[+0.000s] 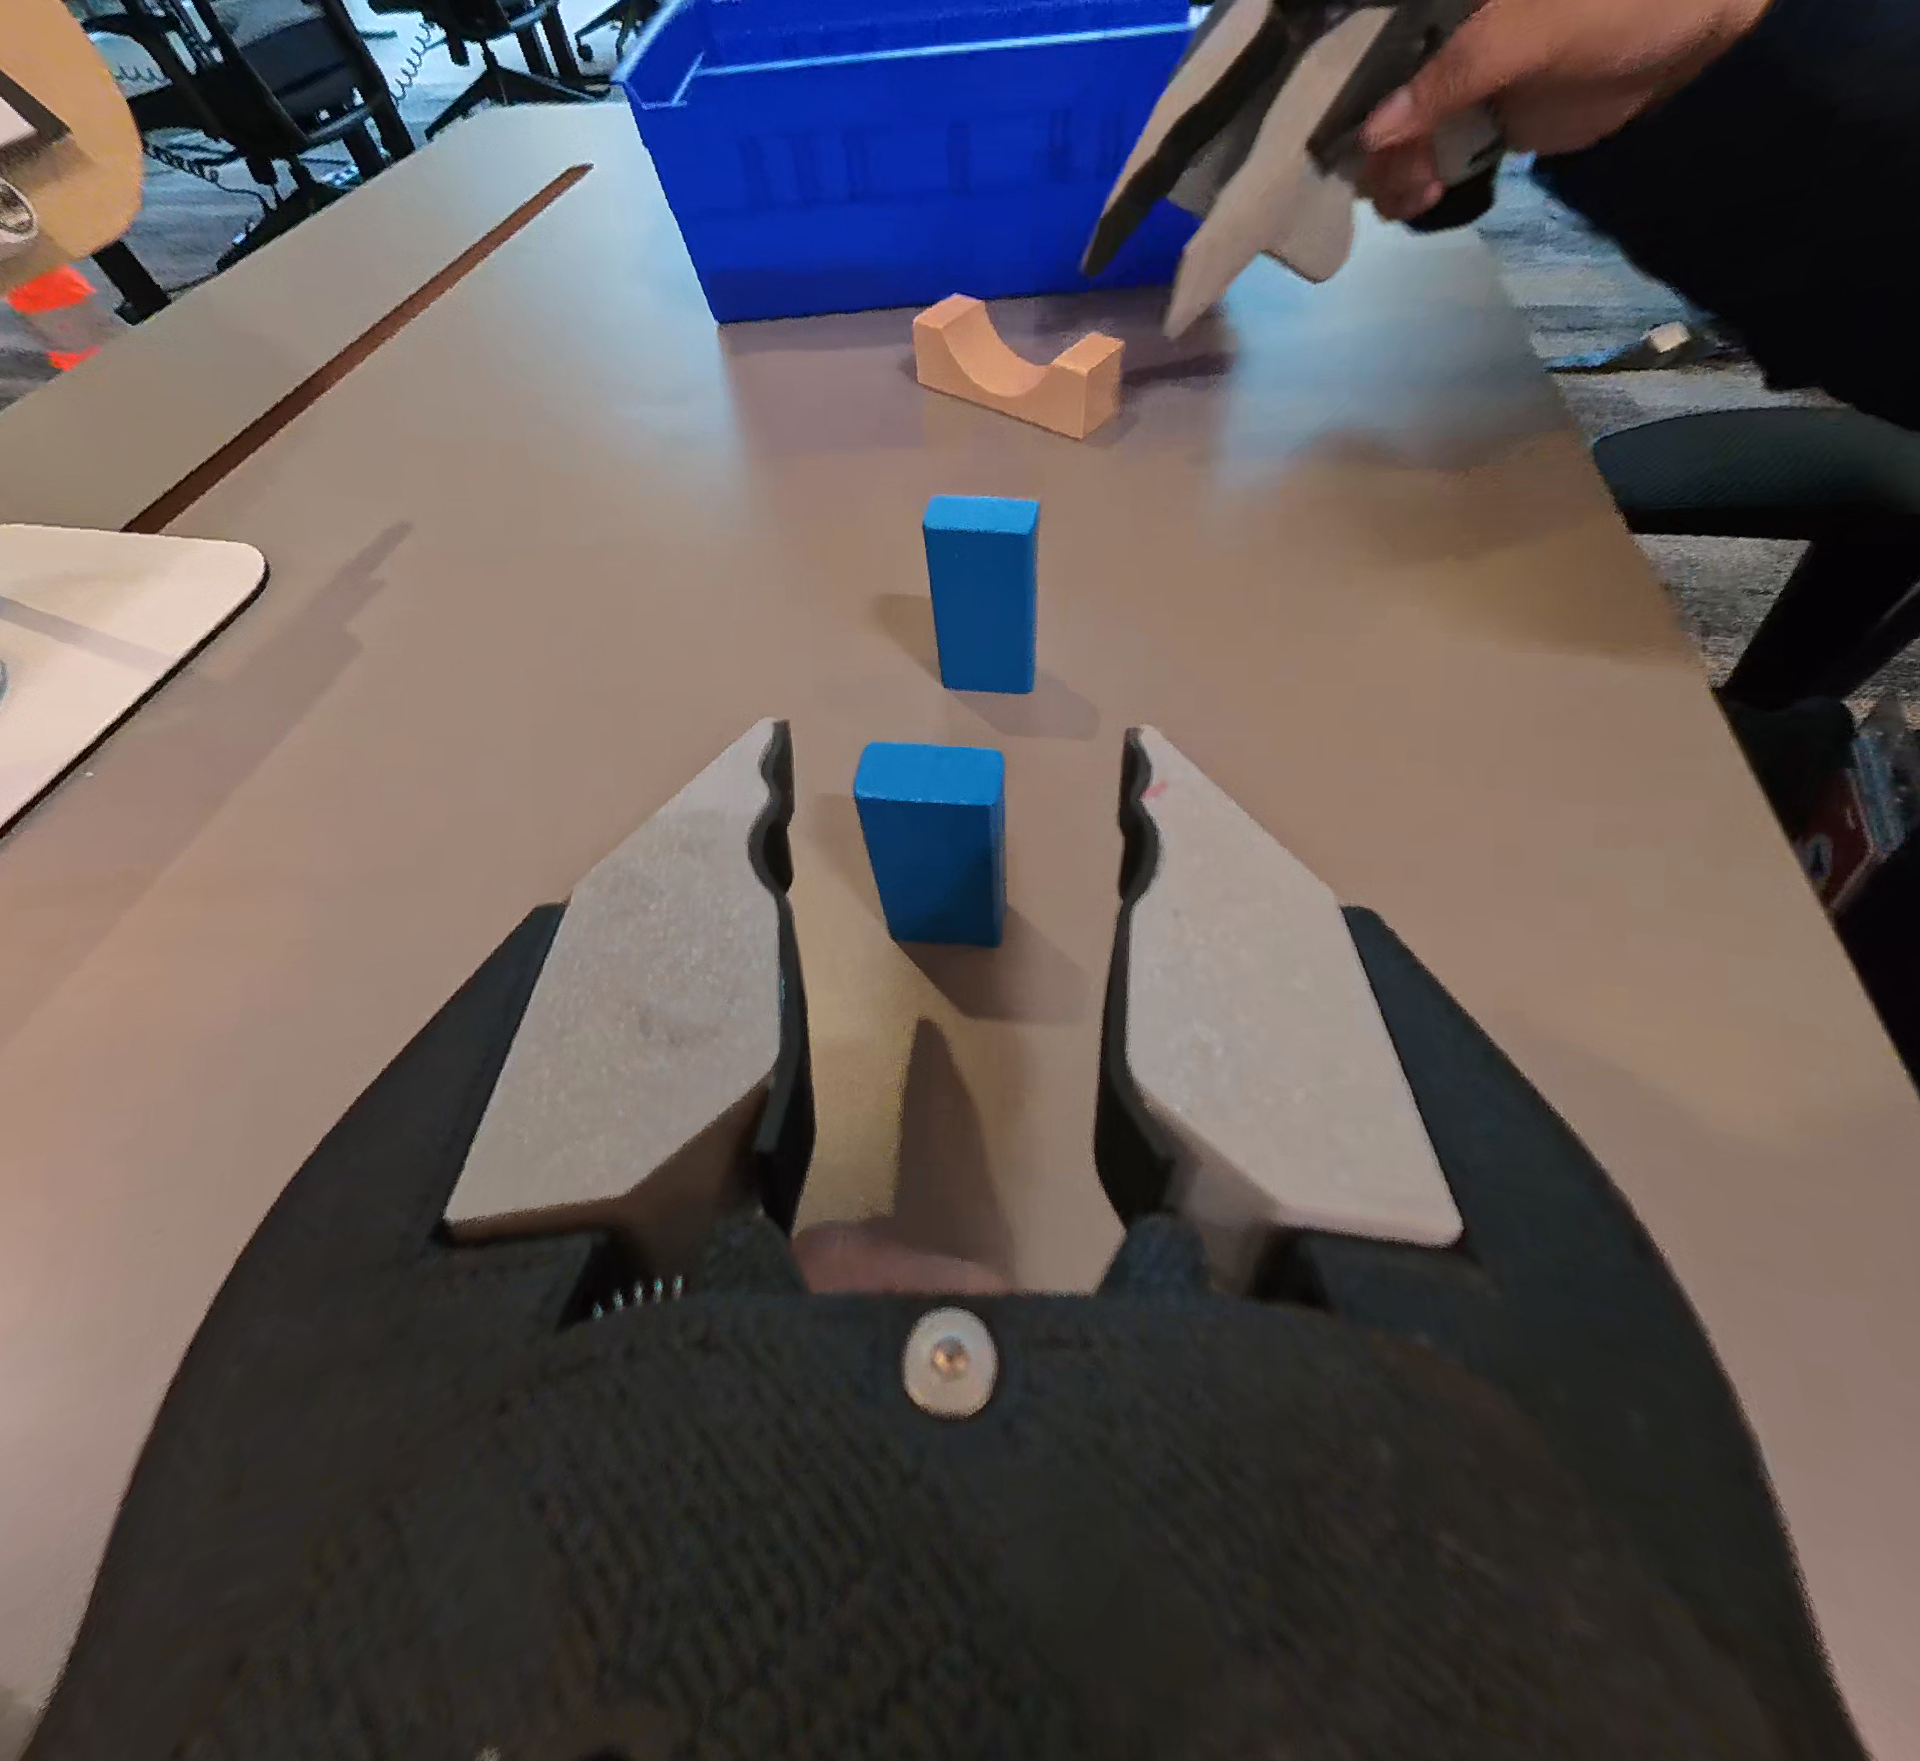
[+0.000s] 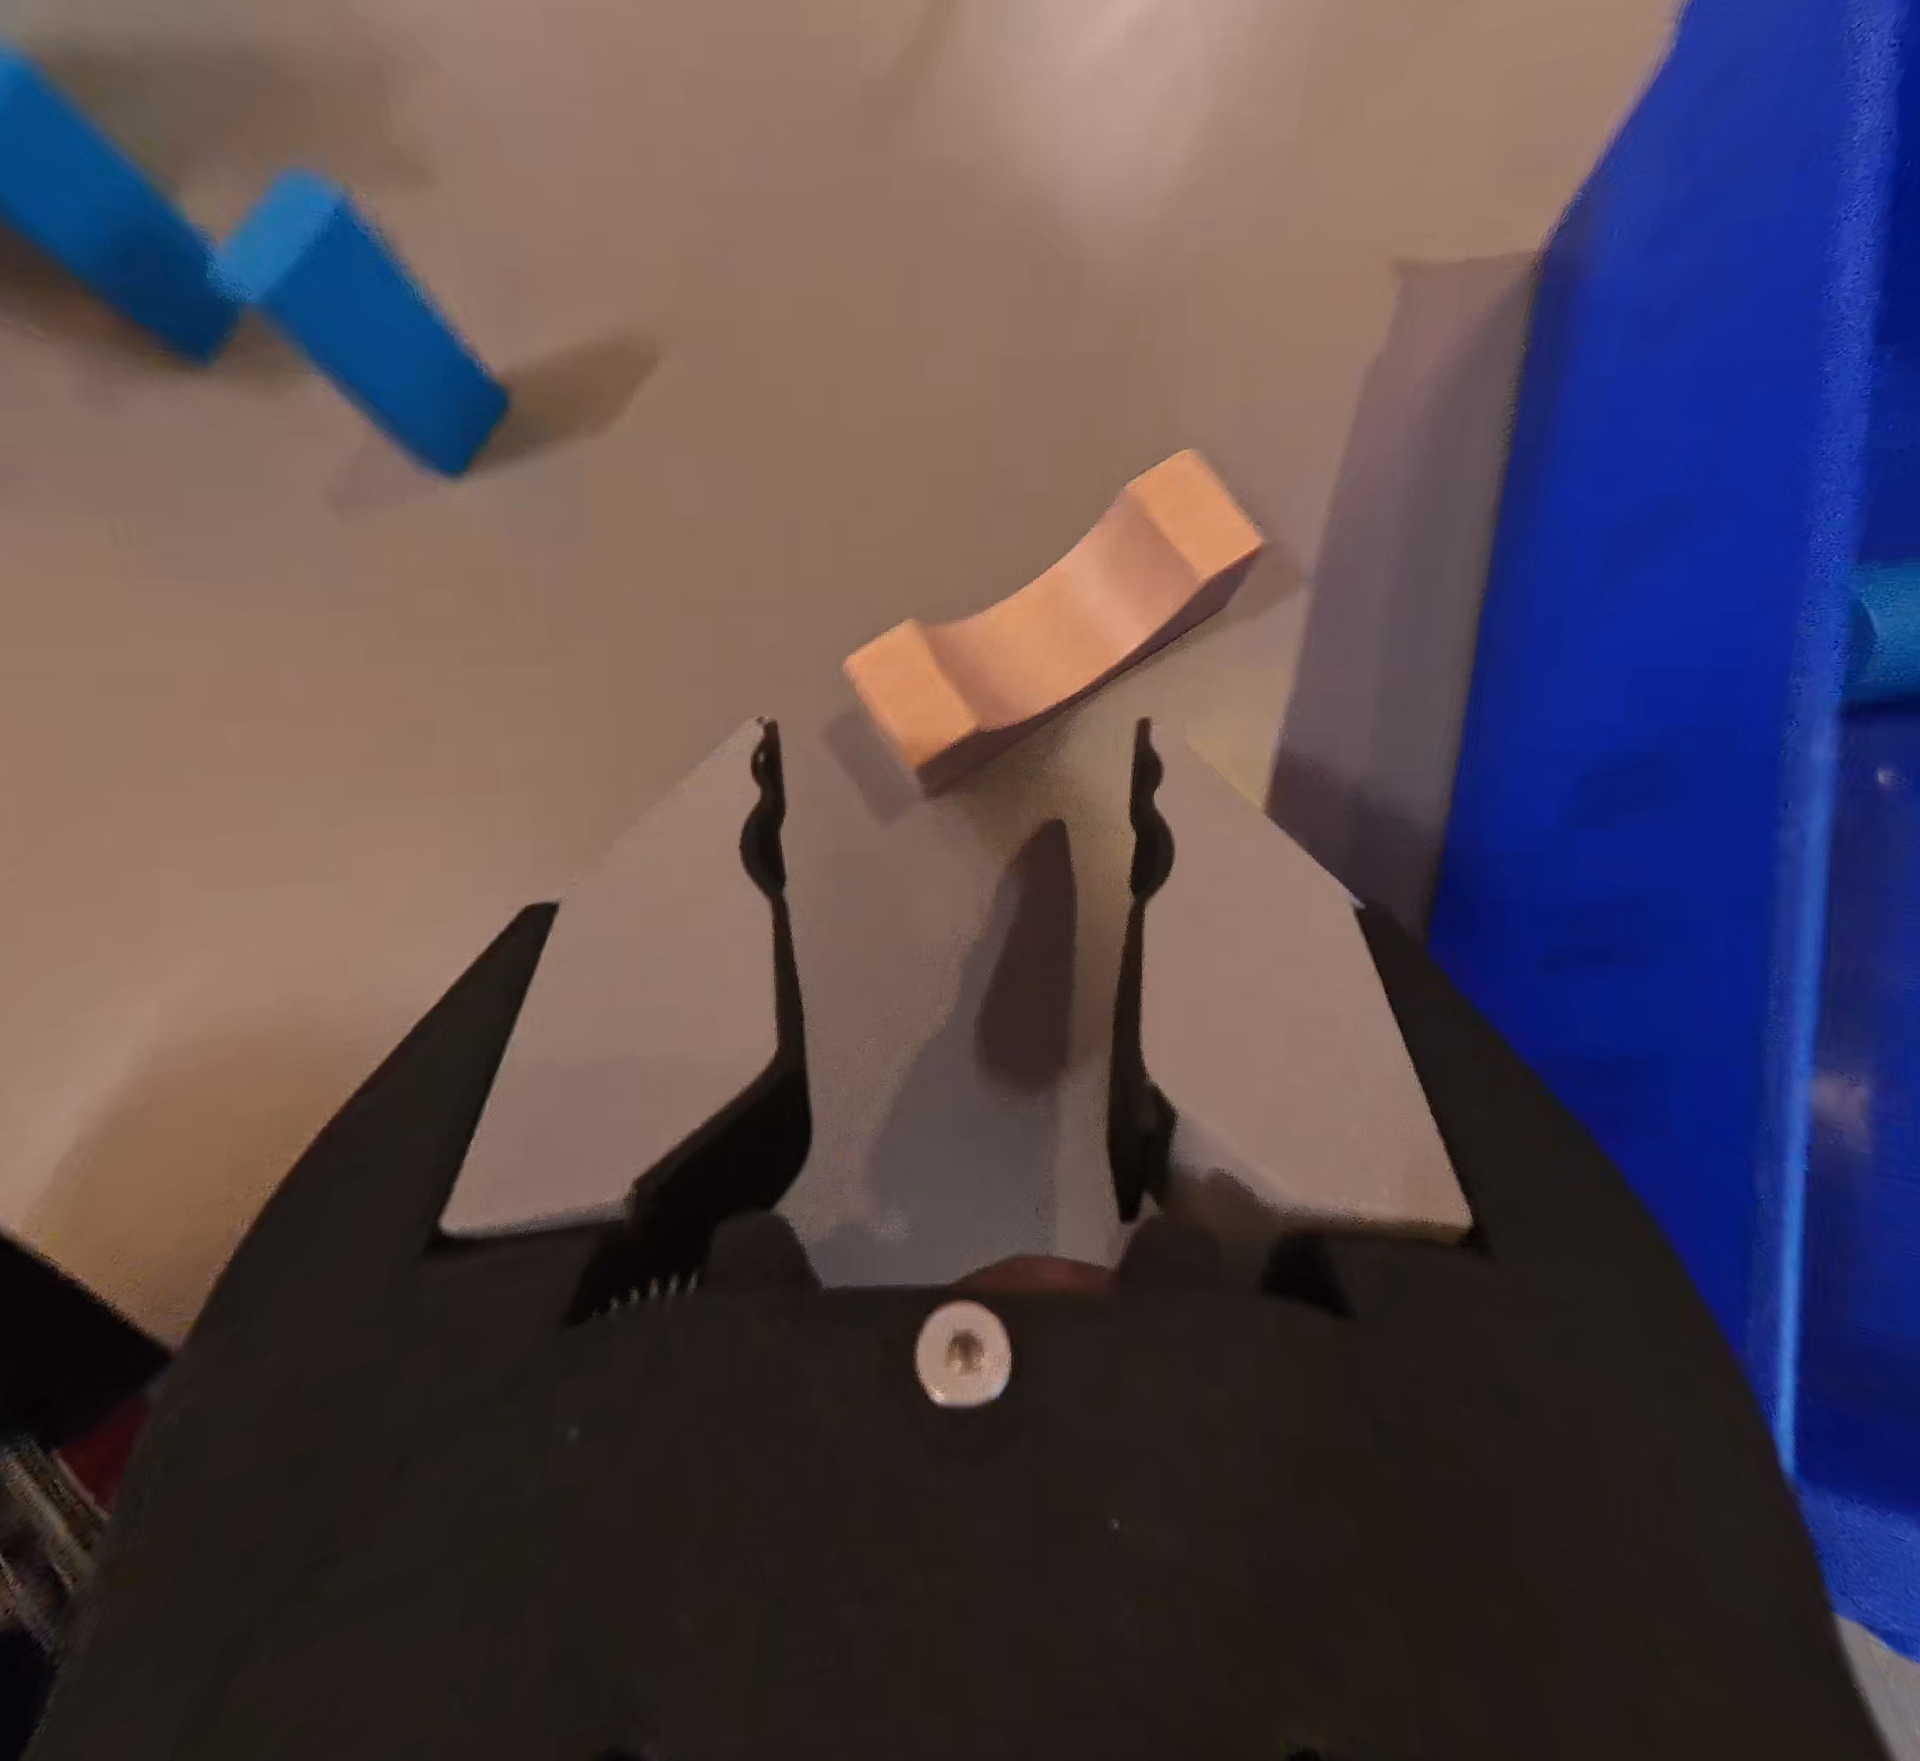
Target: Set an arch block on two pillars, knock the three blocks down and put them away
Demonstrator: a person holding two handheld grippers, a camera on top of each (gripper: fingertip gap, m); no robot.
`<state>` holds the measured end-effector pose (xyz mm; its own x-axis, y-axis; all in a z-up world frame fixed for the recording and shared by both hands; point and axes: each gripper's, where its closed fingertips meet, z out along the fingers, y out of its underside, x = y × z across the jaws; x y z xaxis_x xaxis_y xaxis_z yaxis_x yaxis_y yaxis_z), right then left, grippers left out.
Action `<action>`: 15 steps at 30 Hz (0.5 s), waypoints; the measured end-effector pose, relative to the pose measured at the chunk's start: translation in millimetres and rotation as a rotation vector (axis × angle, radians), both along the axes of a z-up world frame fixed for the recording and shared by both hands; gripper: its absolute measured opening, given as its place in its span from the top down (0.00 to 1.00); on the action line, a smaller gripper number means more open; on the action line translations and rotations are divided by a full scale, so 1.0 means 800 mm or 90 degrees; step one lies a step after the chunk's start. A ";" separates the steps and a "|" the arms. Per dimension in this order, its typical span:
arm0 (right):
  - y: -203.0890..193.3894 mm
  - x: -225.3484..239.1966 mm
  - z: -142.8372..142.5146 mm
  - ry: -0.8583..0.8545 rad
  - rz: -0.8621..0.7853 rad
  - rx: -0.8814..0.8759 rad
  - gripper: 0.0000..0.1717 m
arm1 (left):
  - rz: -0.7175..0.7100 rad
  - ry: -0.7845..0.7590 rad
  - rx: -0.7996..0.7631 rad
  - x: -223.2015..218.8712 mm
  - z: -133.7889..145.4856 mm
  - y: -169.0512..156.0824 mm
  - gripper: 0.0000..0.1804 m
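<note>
Table point(image 1: 520, 485): brown surface carrying all task items. Blue bin point(image 1: 914, 153) stands at the far end, 12 o'clock in the left wrist view; in the right wrist view its wall fills the 3 o'clock edge.

Left claw point(image 1: 956, 818): spread wide. The near blue pillar point(image 1: 932, 844) stands upright between its fingers with clear gaps on both sides — not gripped. The second blue pillar point(image 1: 982, 594) stands upright just beyond, at 12 o'clock.

Right claw point(image 2: 954, 807): spread, holding nothing, hovering above the table beside the bin, held by a hand point(image 1: 1579, 38).

Arch block point(image 2: 1049, 620): tan, lying curve-up on the table in front of the bin — just ahead of the right claw's tips, apart from both pillars.
</note>
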<state>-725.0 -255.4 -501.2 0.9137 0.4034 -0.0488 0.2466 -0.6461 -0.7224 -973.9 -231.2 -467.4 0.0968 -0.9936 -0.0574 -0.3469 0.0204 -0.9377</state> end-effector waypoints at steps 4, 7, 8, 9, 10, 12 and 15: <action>0.039 -0.002 0.018 0.150 -0.091 0.001 0.53 | -0.013 -0.044 -0.022 0.000 0.016 -0.006 0.65; 0.061 0.006 0.003 0.109 -0.122 -0.026 0.53 | -0.009 -0.066 -0.022 -0.002 0.026 -0.004 0.65; 0.068 0.010 -0.007 0.084 -0.131 -0.037 0.53 | -0.007 -0.069 -0.019 -0.002 0.028 -0.004 0.66; 0.074 0.011 -0.016 0.068 -0.132 -0.052 0.54 | -0.005 -0.069 -0.016 -0.002 0.029 -0.003 0.66; 0.079 0.009 -0.024 0.059 -0.126 -0.069 0.55 | -0.004 -0.068 -0.013 -0.002 0.029 -0.004 0.66; 0.083 -0.006 -0.031 0.055 -0.077 -0.087 0.57 | -0.006 -0.067 -0.008 -0.002 0.030 -0.005 0.66; 0.058 -0.064 -0.025 0.123 0.092 -0.139 0.67 | -0.004 -0.070 0.000 -0.003 0.033 -0.005 0.66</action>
<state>-775.8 -208.7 -521.0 0.8133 0.4887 -0.3158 0.2182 -0.7593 -0.6131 -976.0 -235.5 -441.3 0.0962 -0.9942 -0.0470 -0.2422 0.0224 -0.9700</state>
